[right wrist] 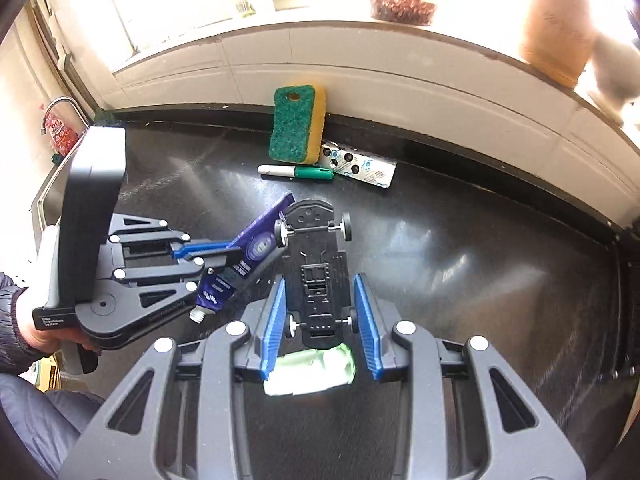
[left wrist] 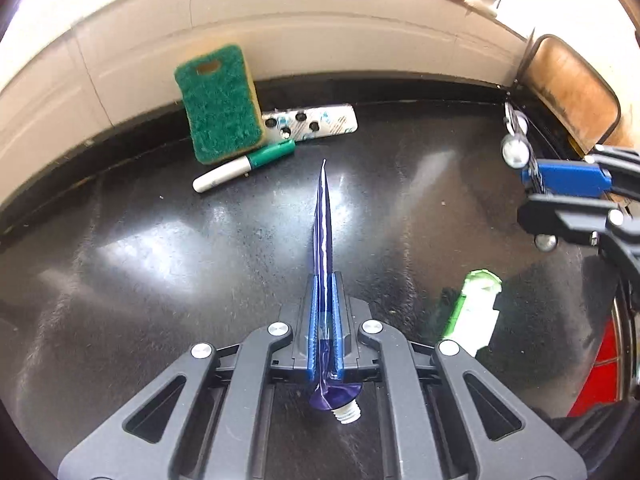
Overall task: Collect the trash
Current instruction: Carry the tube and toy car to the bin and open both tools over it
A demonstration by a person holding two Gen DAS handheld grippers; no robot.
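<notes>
- On the glossy black countertop (left wrist: 160, 260), as seen from the left wrist, the left gripper (left wrist: 325, 292) is pressed shut on a flattened purple-blue squeeze tube with a white threaded neck (left wrist: 323, 216); the tube is held edge-on between the blue pads, its neck pointing back toward the camera.
- Against the pale tiled wall (left wrist: 280, 40) a green-and-yellow scouring sponge (left wrist: 220, 104) is leant upright, with a silver blister pack of punched-out pills (left wrist: 316, 122) lying just beside it and a white marker with a green cap (left wrist: 244, 166) lying in front of both.
- A crumpled green-and-white wrapper (left wrist: 474, 312) is seen on the counter at the lower right, near the right gripper (left wrist: 532, 188), which enters from the right edge carrying a small wheeled object.
- On the same counter, in the right wrist view, the right gripper (right wrist: 320, 312) is closed on a black toy car chassis with small wheels (right wrist: 316, 264), turned underside toward the camera and clamped between the blue pads.
- The green-and-white wrapper (right wrist: 312, 372) is seen below the chassis, between the fingers' bases in the picture.
- The left gripper (right wrist: 224, 254) is seen at the left, held by a hand (right wrist: 36, 328) in a dark sleeve, with the purple tube (right wrist: 248, 248) pinched between its pads.
- The sponge (right wrist: 296, 124), marker (right wrist: 296, 171) and blister pack (right wrist: 360, 168) are grouped at the wall, well apart from both grippers.
</notes>
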